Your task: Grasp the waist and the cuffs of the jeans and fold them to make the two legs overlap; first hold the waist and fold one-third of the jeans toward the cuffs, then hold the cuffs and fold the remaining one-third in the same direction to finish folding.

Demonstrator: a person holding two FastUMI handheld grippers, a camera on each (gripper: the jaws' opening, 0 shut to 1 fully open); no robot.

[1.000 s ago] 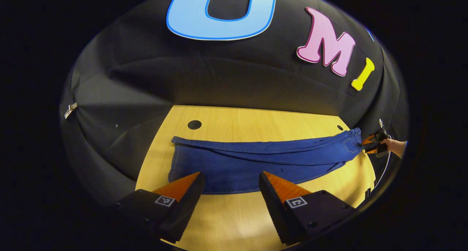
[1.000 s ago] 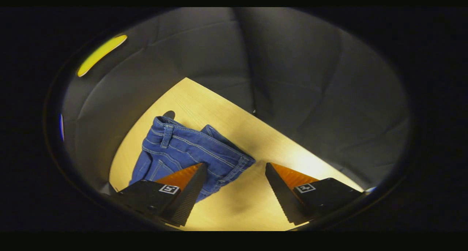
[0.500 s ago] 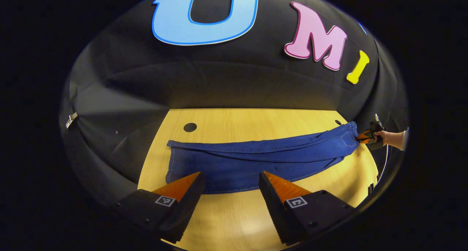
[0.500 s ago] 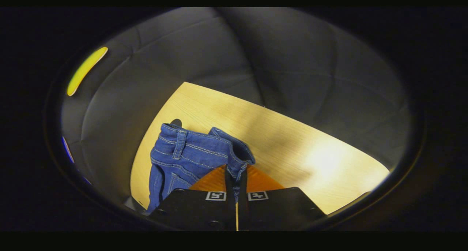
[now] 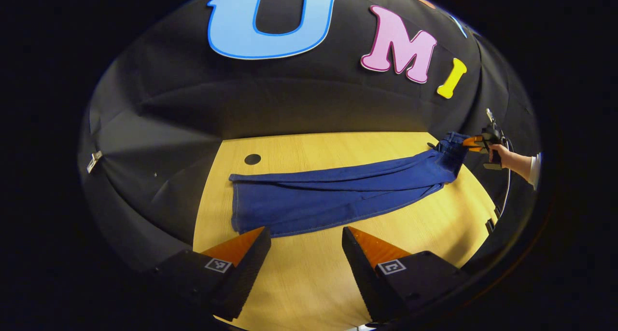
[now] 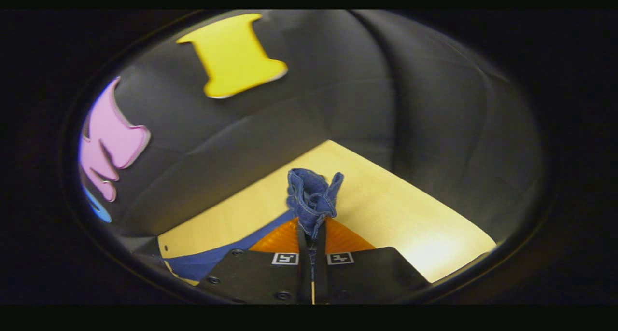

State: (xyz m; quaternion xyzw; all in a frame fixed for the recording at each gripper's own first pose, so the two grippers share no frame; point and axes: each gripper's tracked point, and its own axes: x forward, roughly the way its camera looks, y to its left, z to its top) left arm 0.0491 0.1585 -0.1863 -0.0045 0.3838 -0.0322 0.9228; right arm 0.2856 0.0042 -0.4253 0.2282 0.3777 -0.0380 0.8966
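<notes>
Left gripper hangs spread and empty, just short of the blue denim jeans stretched along the pale wooden table; beyond, the right gripper pinches their waist, raised. Carry the waist low and level towards the cuffs.

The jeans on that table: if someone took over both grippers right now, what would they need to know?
Right gripper: shut on the waist of the jeans, lifting it off the table.
Left gripper: open, hovering near the cuffs, touching nothing.
Jeans: stretched lengthwise across the table, legs overlapping, cuff end flat.
Done: legs overlapped, waist gripped.
Left: carry the waist a third of the way toward the cuffs, then grip the cuffs and fold the last third the same way.
</notes>
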